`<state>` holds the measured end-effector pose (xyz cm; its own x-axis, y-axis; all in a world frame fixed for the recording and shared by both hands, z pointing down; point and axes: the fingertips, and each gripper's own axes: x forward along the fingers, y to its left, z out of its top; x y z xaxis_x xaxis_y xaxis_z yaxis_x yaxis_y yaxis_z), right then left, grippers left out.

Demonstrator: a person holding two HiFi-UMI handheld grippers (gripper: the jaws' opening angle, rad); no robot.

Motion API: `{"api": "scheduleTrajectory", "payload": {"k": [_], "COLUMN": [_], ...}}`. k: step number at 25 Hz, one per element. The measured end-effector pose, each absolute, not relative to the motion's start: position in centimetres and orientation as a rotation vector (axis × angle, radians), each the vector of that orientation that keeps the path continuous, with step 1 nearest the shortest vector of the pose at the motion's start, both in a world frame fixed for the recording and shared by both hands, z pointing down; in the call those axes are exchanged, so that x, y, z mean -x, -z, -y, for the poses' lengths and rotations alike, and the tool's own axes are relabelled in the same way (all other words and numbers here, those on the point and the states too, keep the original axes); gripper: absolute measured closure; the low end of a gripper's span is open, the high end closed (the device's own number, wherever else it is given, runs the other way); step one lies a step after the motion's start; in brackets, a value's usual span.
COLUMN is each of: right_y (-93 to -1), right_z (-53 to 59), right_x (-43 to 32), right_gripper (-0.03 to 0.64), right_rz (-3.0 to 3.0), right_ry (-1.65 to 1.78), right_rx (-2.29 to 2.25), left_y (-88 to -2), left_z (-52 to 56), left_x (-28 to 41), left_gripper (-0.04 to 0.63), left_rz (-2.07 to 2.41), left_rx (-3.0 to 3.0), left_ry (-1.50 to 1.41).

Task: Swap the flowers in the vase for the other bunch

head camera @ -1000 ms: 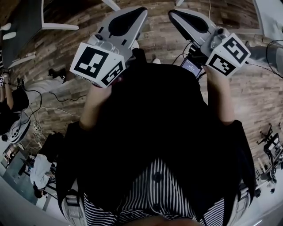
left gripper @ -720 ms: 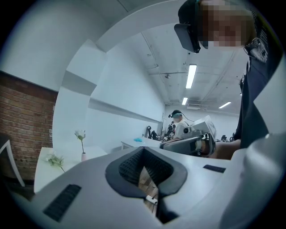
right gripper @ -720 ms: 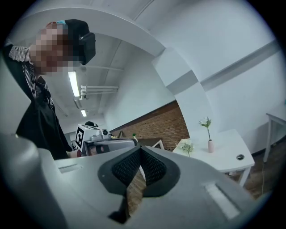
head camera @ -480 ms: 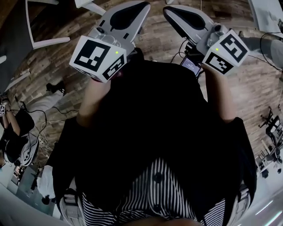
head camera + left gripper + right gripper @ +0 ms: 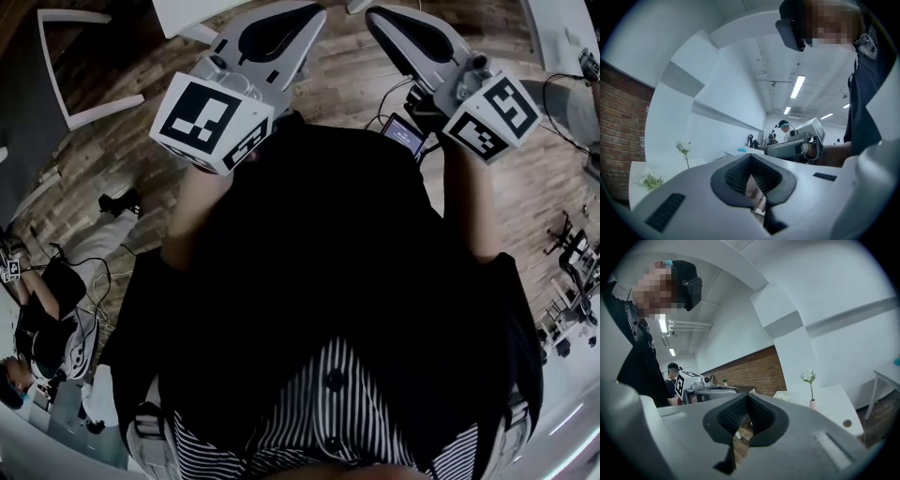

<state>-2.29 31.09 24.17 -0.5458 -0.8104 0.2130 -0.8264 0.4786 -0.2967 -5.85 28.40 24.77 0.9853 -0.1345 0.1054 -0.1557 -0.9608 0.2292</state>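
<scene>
Both grippers are held out level in front of a person's dark-clad body, above a wood-plank floor. My left gripper (image 5: 309, 13) (image 5: 751, 157) has its jaws together, nothing between them. My right gripper (image 5: 377, 15) (image 5: 748, 395) is shut and empty too. Far off in the right gripper view, a white flower (image 5: 809, 377) stands upright in a small pink vase (image 5: 813, 404) on a white table (image 5: 836, 416). The left gripper view shows the same white flower (image 5: 683, 146) at far left, with a green-and-white bunch (image 5: 650, 180) lying low beside it.
A white chair frame (image 5: 89, 56) and a white table corner (image 5: 187, 14) stand ahead on the floor. Cables (image 5: 84, 272) and a seated person (image 5: 37, 314) are at the left. A brick wall (image 5: 750, 371) runs behind the table. Another person (image 5: 785, 129) stands in the background.
The floor and white chair frame have slid across the head view as the person walks. Both grippers keep the same pose before the body, jaws unchanged.
</scene>
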Motion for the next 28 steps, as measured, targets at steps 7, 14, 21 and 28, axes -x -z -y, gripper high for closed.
{"api": "scheduleTrajectory", "payload": {"k": [7,14,21,28], "right_y": [-24.1,-24.6,-23.6,-23.4], "right_z": [-26.0,-20.7,-18.3,-16.8], "right_x": [3.9,6.4,5.9,4.0], "right_gripper": [0.615,0.615,0.615,0.615], "right_rz": [2.663,2.657,2.693,2.762], "right_ry": [-0.569,-0.576,-0.612,-0.581], "right_rx": [-1.458,-1.424,-1.362,-1.309], "left_y": [-25.2,-27.1,-26.5,-26.4], "left_z": [-22.9,-18.3,-16.7,-15.9], "left_x": [8.5,11.2,10.7,9.1], "left_gripper": [0.592,0.592,0.591,0.591], "left_rz": [0.256,0.282,0.324,0.389], "left_rx": [-2.879,-2.846,-2.817,-2.838], "left_ry": [-0.111,-0.084,-0.086,-0.108]}}
